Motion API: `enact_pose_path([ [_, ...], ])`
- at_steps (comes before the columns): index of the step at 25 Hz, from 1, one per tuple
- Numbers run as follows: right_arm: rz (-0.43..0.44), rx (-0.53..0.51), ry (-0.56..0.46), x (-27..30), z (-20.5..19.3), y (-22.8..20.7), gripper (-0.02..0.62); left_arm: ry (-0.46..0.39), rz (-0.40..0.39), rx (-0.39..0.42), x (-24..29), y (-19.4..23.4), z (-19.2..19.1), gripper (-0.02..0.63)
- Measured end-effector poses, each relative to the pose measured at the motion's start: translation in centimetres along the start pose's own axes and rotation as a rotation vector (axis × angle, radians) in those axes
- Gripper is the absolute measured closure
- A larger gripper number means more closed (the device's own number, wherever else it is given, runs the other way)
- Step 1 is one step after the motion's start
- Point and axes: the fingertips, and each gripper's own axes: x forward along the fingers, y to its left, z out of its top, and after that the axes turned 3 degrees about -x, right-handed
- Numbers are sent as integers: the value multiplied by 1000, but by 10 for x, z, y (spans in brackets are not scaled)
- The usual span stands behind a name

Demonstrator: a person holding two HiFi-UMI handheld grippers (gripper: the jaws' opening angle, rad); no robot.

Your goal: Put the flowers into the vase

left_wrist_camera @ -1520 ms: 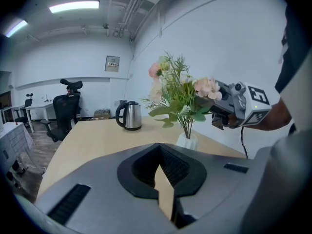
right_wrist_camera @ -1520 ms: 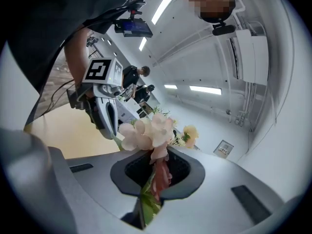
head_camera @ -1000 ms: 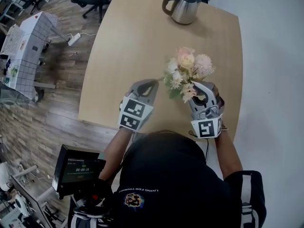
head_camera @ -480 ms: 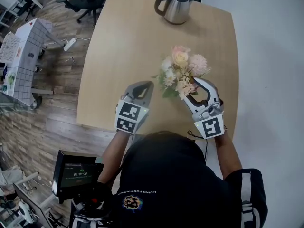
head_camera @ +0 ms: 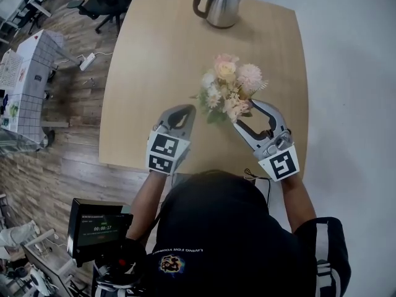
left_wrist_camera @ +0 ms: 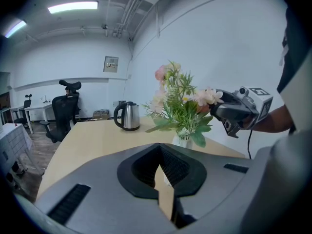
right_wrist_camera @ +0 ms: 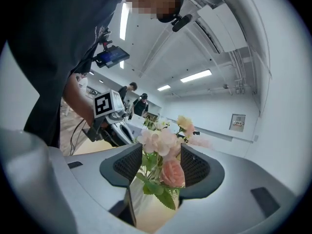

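**Changed since a second ago:** the right gripper [head_camera: 244, 114] has just been opening its jaws. They were clamped at the bouquet; I now log them standing wide, and its marker cube has tilted over.

**Item 1:** bouquet of pink, cream and white artificial flowers with green leaves [head_camera: 228, 84]. The stems sit in item 2. A pink bloom and some foliage lie between the right jaws, and the pads are not pressing on them.

**Item 2:** small clear glass vase [left_wrist_camera: 182, 140], upright on the pale wooden table [head_camera: 154, 54], towards its right side.

**Item 3:** left gripper [head_camera: 185, 110], jaws closed together with nothing in them, hovering just beside the bouquet.

**Item 4:** steel kettle with a black handle [head_camera: 216, 6], at the far edge, well apart.

**Step in hand, as I judge it:** release and withdrawal. I should draw the right gripper straight back along its own line, slowly and level, keeping the jaws wide so no leaf snags and tips the vase (it looks light). The left gripper is free to steady the glass.
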Motion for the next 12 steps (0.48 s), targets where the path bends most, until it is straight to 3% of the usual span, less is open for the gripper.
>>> enact_pose_path([
  [5, -9, 70, -15, -9, 2, -4, 374, 4, 23, -2, -3, 5, 0, 606],
  [10, -57, 170, -17, -48, -6, -4, 376, 17, 52, -11, -13, -17, -9, 606],
  [12, -66, 216, -1, -58, -17, -1, 410, 20, 70, -21, -16, -23, -14, 606],
])
